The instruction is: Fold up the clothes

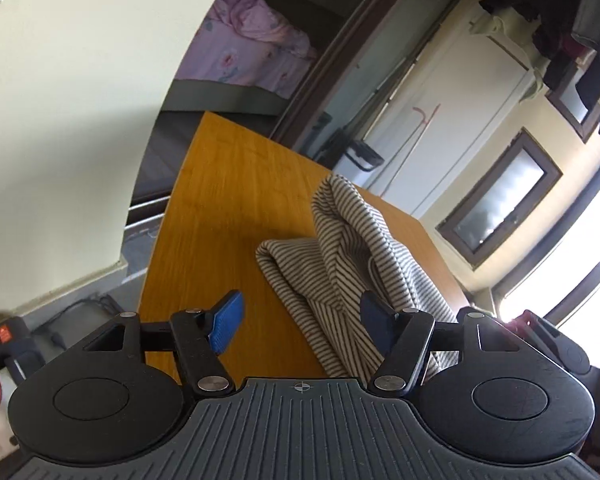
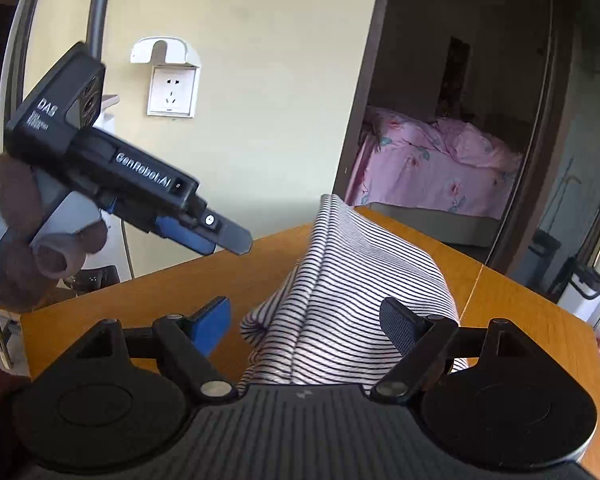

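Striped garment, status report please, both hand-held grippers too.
Left hand-held gripper open, empty. Right hand-held gripper open, empty. Striped garment bunched in a heap on the wooden table, unfolded. Nothing in the way.

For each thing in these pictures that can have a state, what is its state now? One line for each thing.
left hand-held gripper: open, holds nothing
right hand-held gripper: open, striped cloth between its fingers, not clamped
striped garment: crumpled in a heap, not folded flat
wooden table: bears the garment
wall socket: nothing plugged in, cover flipped up
bedroom door: open, pink bed seen through the doorway
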